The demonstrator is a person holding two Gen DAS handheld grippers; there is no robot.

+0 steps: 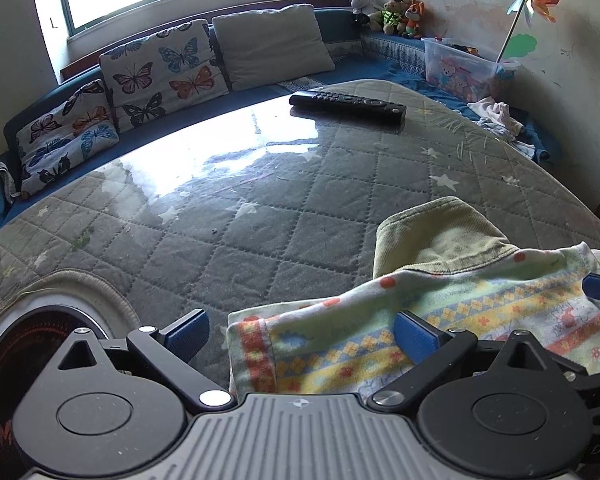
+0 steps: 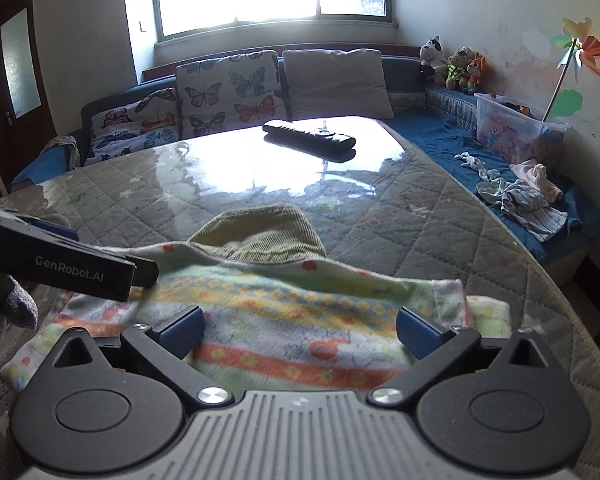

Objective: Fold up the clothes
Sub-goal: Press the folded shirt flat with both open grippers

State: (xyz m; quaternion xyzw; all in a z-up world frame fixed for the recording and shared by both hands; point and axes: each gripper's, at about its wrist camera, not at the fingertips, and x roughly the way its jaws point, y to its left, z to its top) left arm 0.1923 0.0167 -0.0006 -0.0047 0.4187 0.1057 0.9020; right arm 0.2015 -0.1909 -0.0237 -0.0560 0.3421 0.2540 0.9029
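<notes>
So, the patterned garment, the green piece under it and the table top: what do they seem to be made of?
Patterned garment: soft knit cotton, it seems; matte, it creases limply. Green piece: probably corduroy; fine parallel ribs show. Table top: a quilted, star-printed fabric under a clear glossy sheet, glass or plastic, since it mirrors the window.

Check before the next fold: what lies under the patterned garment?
A green corduroy piece pokes out beyond the patterned garment, which overlaps its near part. How far it runs underneath is covered.
</notes>
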